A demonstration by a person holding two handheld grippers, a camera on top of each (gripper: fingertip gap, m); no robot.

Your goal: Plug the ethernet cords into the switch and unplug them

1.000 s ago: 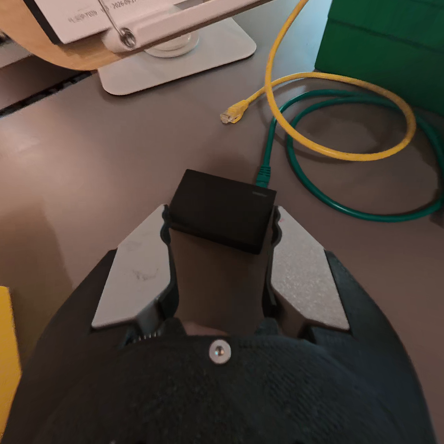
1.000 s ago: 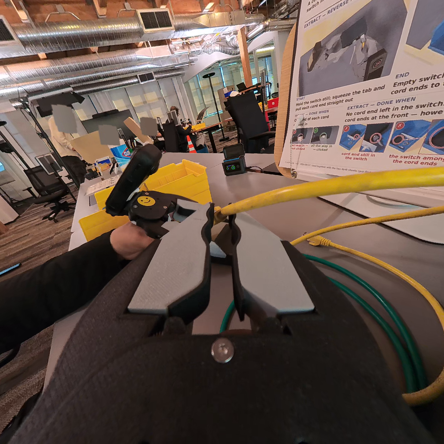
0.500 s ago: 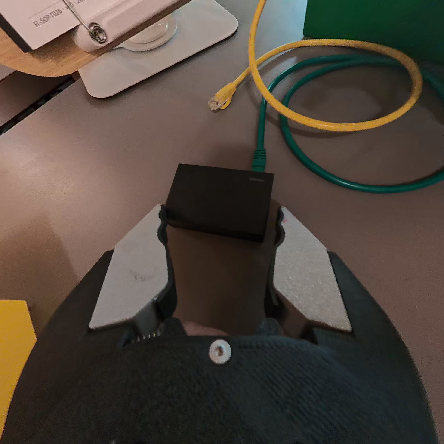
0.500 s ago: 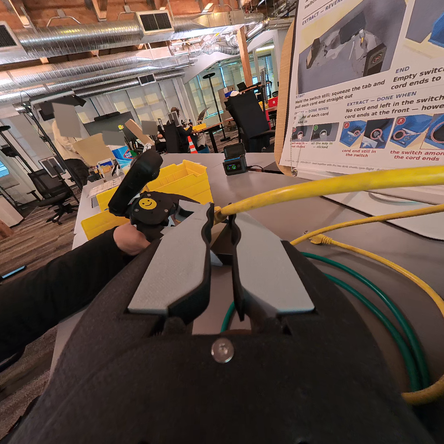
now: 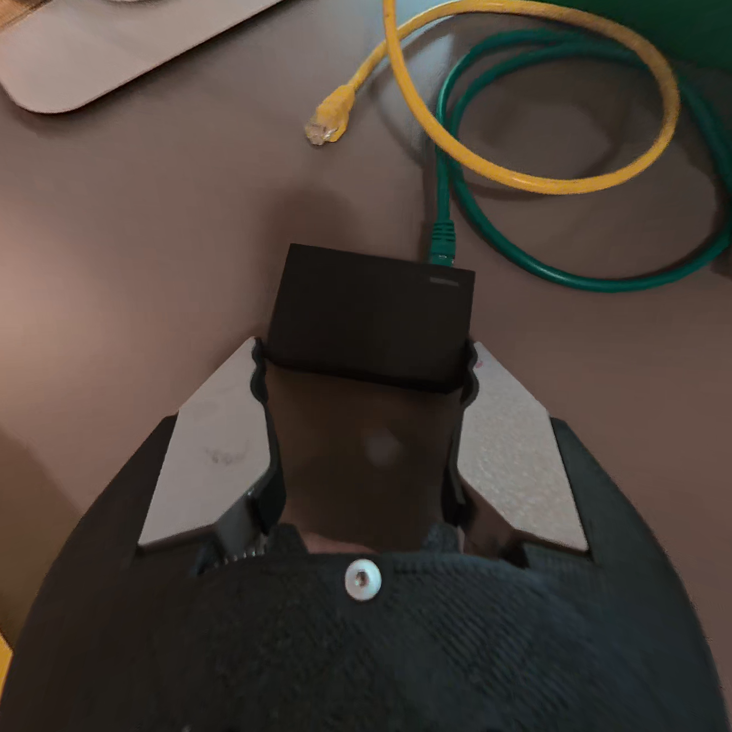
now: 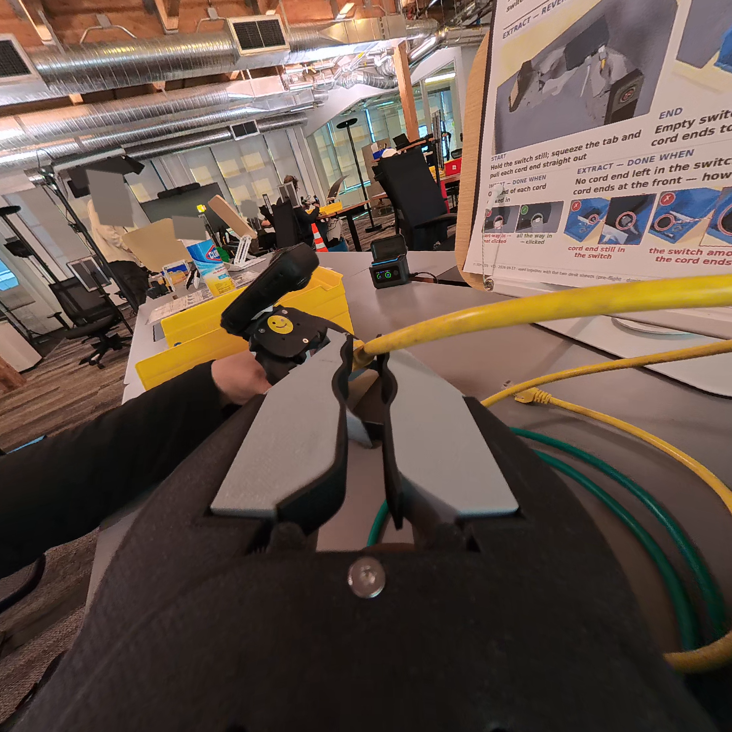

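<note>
Left claw (image 5: pixel 364 358): clenched on small black rectangular switch (image 5: pixel 370 313), green cord (image 5: pixel 443 237) plugged beyond. Right claw (image 6: pixel 365 356): grasping yellow cord (image 6: pixel 515 307) end.

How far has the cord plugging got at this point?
Done: the green cord appears seated in the switch. In hand: the left hand-held gripper clamps the switch; the right hand-held gripper holds a yellow cord end. Left: plugging both yellow ends, then unplugging everything.

Black switch (image 5: pixel 370 313) flat on table, green cord (image 5: pixel 443 222) plugged in, yellow cord (image 5: pixel 330 113) loose
</note>
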